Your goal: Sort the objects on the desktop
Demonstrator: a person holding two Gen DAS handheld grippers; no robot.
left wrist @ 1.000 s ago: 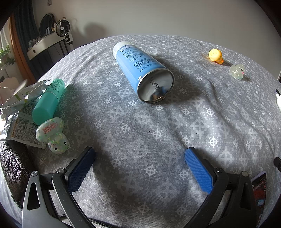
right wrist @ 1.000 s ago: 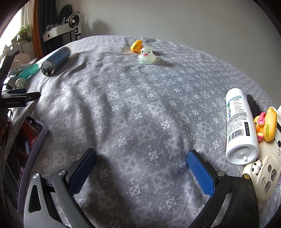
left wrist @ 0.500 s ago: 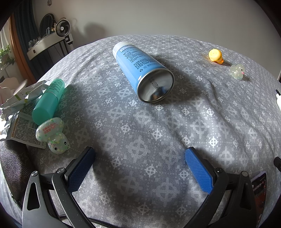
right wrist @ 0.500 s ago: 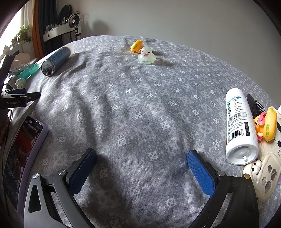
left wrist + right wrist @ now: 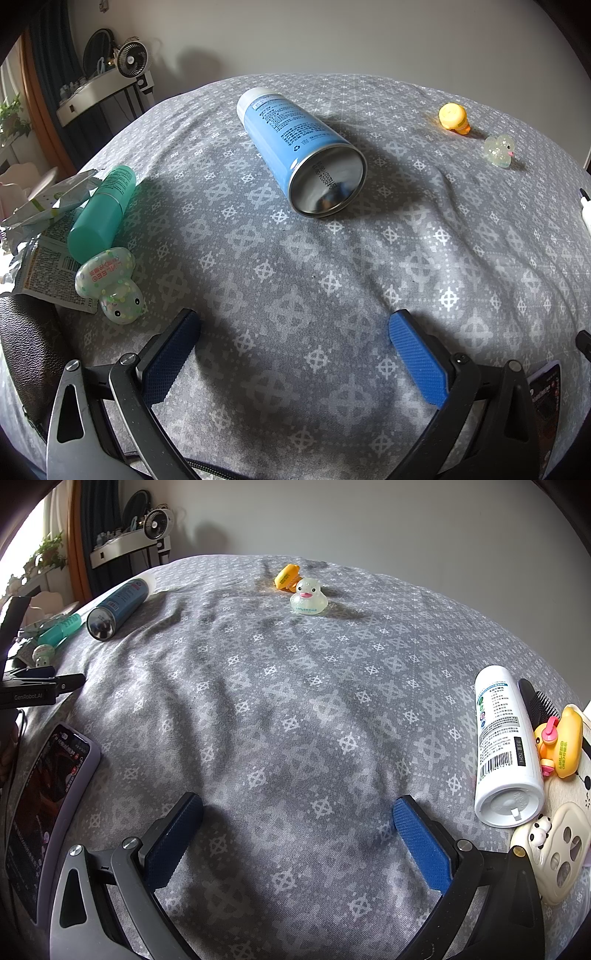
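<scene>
Left gripper (image 5: 295, 350) is held w/ jaws wide apart, nothing between; right gripper (image 5: 297, 830) likewise. Blue can (image 5: 301, 151) is seen lying on its side at 12 o'clock on the cloth (image 5: 258, 295), metal base toward cam. Likely rigid, smooth, prone to rolling; best taken across mid-body. Printed label, white cap at far end.
</scene>
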